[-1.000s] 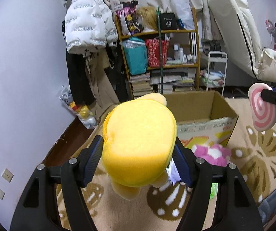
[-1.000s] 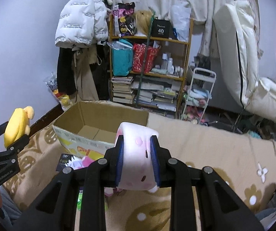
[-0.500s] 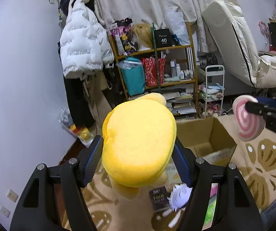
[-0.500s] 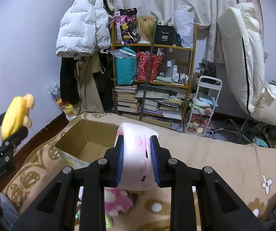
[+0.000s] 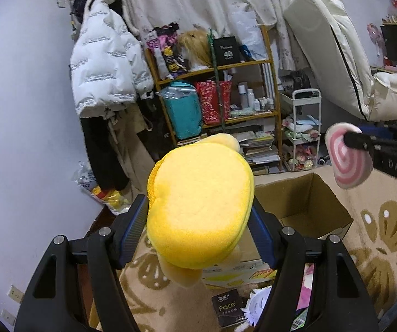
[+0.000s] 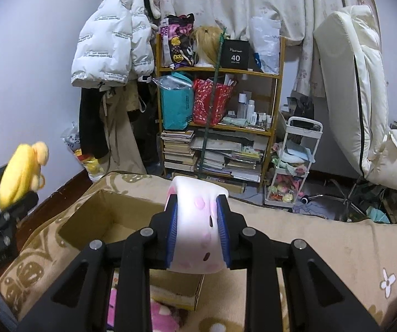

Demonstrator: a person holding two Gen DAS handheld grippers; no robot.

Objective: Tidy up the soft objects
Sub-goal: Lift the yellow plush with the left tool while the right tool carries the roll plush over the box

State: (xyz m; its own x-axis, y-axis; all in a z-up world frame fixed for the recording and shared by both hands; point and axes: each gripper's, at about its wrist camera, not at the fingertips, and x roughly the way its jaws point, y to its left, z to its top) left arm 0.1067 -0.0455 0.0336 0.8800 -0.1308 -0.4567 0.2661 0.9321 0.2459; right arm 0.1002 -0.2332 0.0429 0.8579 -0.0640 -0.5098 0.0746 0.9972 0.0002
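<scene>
My left gripper (image 5: 198,221) is shut on a yellow plush toy (image 5: 201,204) and holds it in the air above the near left corner of an open cardboard box (image 5: 309,210). The yellow plush also shows at the left of the right wrist view (image 6: 21,171). My right gripper (image 6: 197,229) is shut on a pink-and-white roll-shaped plush (image 6: 195,227), held above the box (image 6: 107,221). That roll plush shows at the right of the left wrist view (image 5: 347,157). The box inside looks bare.
The box stands on a beige patterned blanket (image 6: 322,243). A pink plush (image 6: 162,315), a white spiky toy (image 5: 256,301) and a black "Face" pack (image 5: 227,307) lie in front of the box. A cluttered shelf (image 6: 220,105), a white cart (image 6: 295,160) and a folded mattress (image 6: 364,83) stand behind.
Both grippers have risen with their plush toys and moved over the box. The box now lies lower in both views, with more of its inside showing.
</scene>
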